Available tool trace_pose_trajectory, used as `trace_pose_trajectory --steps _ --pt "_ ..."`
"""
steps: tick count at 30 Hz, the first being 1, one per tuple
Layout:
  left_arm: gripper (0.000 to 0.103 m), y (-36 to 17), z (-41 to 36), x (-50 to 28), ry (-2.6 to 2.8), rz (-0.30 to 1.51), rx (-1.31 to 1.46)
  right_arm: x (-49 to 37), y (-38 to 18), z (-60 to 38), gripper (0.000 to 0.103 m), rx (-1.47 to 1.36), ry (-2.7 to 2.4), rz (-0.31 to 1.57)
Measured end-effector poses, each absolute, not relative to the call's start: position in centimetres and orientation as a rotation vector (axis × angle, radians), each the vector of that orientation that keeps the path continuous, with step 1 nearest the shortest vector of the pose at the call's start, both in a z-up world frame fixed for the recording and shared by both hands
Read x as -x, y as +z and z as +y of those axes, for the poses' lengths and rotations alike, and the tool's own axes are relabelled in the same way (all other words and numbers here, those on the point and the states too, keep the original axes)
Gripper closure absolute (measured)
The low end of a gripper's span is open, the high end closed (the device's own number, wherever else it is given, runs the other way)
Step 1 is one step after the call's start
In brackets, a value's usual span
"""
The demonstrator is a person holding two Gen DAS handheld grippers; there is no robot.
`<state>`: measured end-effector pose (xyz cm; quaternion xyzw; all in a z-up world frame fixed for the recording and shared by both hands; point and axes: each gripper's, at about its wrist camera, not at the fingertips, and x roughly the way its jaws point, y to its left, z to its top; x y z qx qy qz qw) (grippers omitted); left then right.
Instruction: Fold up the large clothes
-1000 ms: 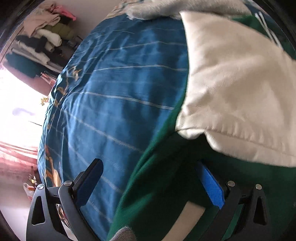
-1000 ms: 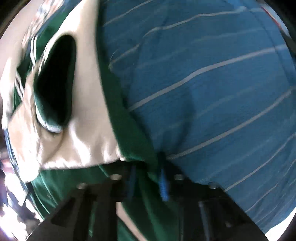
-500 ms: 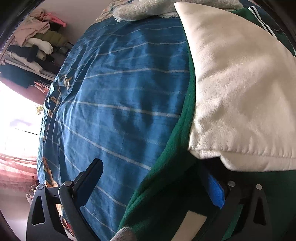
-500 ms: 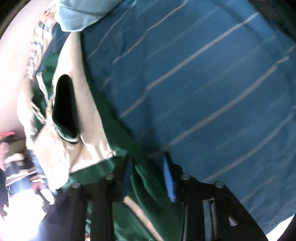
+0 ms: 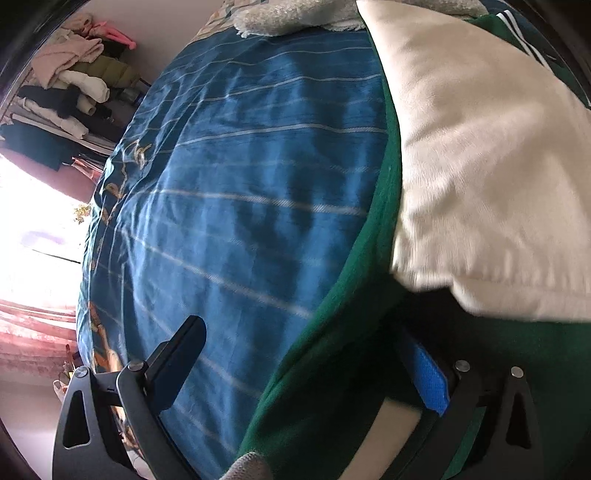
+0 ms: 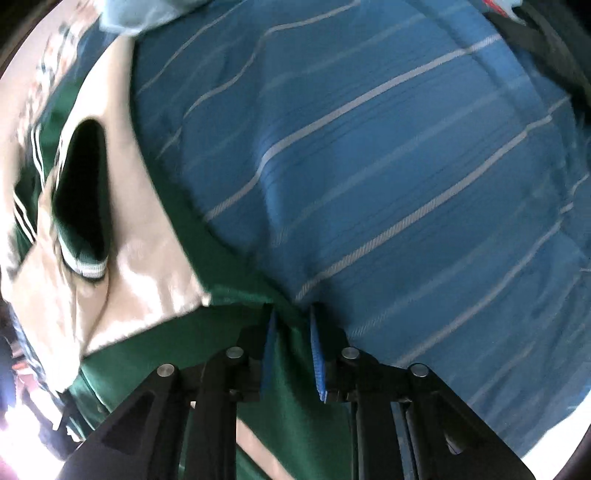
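Green fleece: jacket with cream sleeve, on blue bedspread.
Handling: soft, floppy (probably bulky); pinch the edge.
Right gripper: closing around the hem.
Left gripper: spread wide, holding nothing.

Beside the green-and-cream jacket, the blue striped bedspread lies bare and passable, blocked only by a fluffy white blanket just beyond the jacket's far end.
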<state>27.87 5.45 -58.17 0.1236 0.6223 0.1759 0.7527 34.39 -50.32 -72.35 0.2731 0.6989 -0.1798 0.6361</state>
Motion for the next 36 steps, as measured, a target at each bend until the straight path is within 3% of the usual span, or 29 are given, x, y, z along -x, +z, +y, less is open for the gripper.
trace_pose_trajectory --steps 5,8,13,14,16,17,22,23,26,29,32,34,35,36 --pt "0.0 -54.9 5.0 -22.4 0.344 1.391 -0.209 -32.4 -65.9 -42.5 0.047 -0.578 -0.263 1.575" --pt "0.0 -54.6 3.3 -17.6 0.307 1.451 -0.221 -30.7 -66.5 -36.7 0.047 -0.635 -0.087 1.663" --pt "0.0 -57.3 2.2 -12.4 0.297 1.571 -0.205 -26.7 -73.4 -24.4 0.044 -0.677 0.115 1.89" --pt "0.0 -57.8 2.4 -11.8 0.305 1.587 -0.188 -26.2 -74.2 -22.3 0.045 -0.64 0.084 1.906" --pt "0.0 -58.1 2.6 -11.1 0.308 1.588 -0.171 -26.2 -74.9 -21.1 0.082 -0.64 -0.001 1.894" --pt "0.0 -58.2 2.7 -10.9 0.305 1.583 -0.17 -26.3 -74.9 -20.7 0.089 -0.7 0.008 1.898" --pt "0.0 -57.8 3.3 -10.7 0.299 1.569 -0.149 -24.5 -71.8 -22.2 0.09 -0.706 0.134 1.905" --pt "0.0 -57.5 3.4 -10.8 0.305 1.563 -0.144 -24.2 -71.5 -23.5 0.087 -0.77 0.126 1.898" --pt "0.0 -56.2 3.9 -10.9 0.325 1.534 -0.115 -23.9 -70.5 -25.8 0.059 -0.985 0.174 1.816" --pt "0.0 -55.7 4.5 -10.7 0.352 1.518 -0.088 -23.7 -71.8 -23.7 0.057 -1.096 0.306 1.833" --pt "0.0 -55.4 4.9 -10.5 0.378 1.513 -0.076 -23.3 -74.9 -20.2 0.057 -0.97 0.27 1.94" --pt "0.0 -55.1 5.2 -10.1 0.392 1.513 -0.071 -23.3 -75.4 -19.2 0.066 -0.985 0.223 1.934" --pt "0.0 -55.0 5.3 -9.9 0.396 1.512 -0.068 -23.4 -74.9 -19.1 0.095 -0.973 0.218 1.92" --pt "0.0 -54.8 5.4 -9.7 0.4 1.512 -0.067 -23.7 -73.8 -19.0 0.096 -0.931 0.218 1.903"
